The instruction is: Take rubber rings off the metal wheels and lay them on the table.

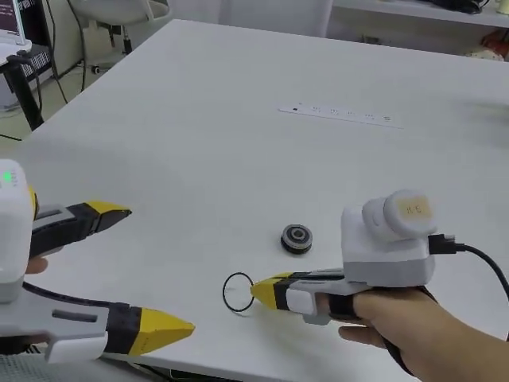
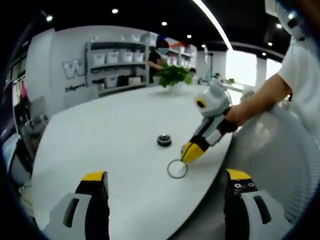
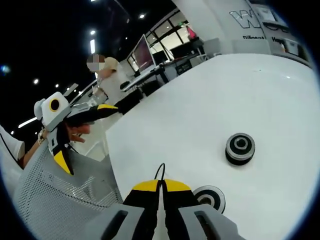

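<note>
We see one rubber ring (image 1: 237, 275): a thin black loop, off the wheel, lying flat on the white table (image 1: 238, 143) near its front edge. One side of it sits at the closed tips of the right gripper (image 1: 256, 291). In the right gripper view, a thin black strand comes up from between the shut jaws.

One metal wheel (image 1: 297, 238): a small dark disc with concentric rings and a centre hub, lying flat. It's near the ring, not touching, farther from the edge. Its outer band is dark; we can't tell if that's rubber.

Broad bare table (image 1: 199, 119) — wheel (image 1: 297, 238), ring (image 1: 237, 291), power strip (image 1: 338, 114) interrupt.
</note>
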Demonstrator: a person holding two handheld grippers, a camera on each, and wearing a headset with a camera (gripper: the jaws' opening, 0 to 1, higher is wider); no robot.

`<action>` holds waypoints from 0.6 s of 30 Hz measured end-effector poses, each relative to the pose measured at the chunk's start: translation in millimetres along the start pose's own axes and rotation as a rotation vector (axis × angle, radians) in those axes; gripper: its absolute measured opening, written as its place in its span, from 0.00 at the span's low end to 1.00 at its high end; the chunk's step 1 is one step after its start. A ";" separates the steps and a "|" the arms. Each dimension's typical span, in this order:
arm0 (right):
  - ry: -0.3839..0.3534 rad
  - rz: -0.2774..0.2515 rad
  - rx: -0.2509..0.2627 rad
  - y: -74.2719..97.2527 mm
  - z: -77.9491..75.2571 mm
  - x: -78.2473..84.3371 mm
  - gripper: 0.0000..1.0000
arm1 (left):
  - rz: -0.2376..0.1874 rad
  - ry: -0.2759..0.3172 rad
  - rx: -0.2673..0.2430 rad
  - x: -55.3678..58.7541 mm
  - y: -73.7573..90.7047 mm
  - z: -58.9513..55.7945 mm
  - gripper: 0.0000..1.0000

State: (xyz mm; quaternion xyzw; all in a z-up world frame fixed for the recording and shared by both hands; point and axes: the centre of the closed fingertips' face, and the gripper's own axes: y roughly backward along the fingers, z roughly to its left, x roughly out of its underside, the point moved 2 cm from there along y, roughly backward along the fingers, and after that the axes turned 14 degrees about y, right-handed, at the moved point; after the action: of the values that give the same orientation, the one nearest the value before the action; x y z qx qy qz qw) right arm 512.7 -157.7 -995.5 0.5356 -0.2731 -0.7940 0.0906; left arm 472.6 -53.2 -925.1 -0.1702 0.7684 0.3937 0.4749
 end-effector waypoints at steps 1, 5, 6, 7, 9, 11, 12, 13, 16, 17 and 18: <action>0.002 0.002 0.001 -0.2 -0.1 0.1 0.00 | 0.001 0.000 0.000 0.2 0.0 0.1 0.97; 0.033 0.008 0.013 -0.8 -1.1 -0.1 0.04 | -0.001 0.001 -0.002 0.0 0.4 0.9 0.97; 0.043 0.011 0.013 -1.0 -0.8 -0.1 0.05 | -0.001 0.001 -0.003 0.0 0.5 1.1 0.97; 0.051 0.013 0.016 -1.1 -0.8 -0.1 0.06 | -0.001 0.001 -0.003 -0.1 0.5 1.3 0.97; 0.076 0.021 0.018 -1.0 -0.5 -0.2 0.07 | -0.001 -0.001 -0.005 -0.1 0.7 1.5 0.97; 0.110 0.027 0.029 -0.6 -0.8 -0.7 0.10 | -0.001 -0.002 -0.005 0.0 0.9 1.6 0.97; 0.122 0.031 0.029 -0.4 -0.8 -0.9 0.11 | 0.000 -0.002 -0.005 0.1 0.9 1.6 0.97; 0.131 0.032 0.029 0.0 -0.6 -1.5 0.11 | 0.000 -0.002 -0.005 0.1 1.0 1.6 0.97; 0.156 0.031 0.037 1.6 -2.0 -4.2 0.13 | 0.000 -0.002 -0.005 0.1 1.2 1.4 0.97; 0.164 0.032 0.039 2.3 -2.8 -4.9 0.13 | 0.000 -0.002 -0.003 0.2 1.1 1.1 0.97; 0.173 0.032 0.043 3.5 -3.8 -6.1 0.13 | 0.001 -0.002 -0.003 0.2 1.1 1.0 0.97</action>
State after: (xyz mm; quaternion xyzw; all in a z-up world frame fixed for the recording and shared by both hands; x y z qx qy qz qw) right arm 518.2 -159.2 -989.8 0.5996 -0.2898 -0.7371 0.1149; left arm 472.4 -51.7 -925.0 -0.1702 0.7673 0.3952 0.4755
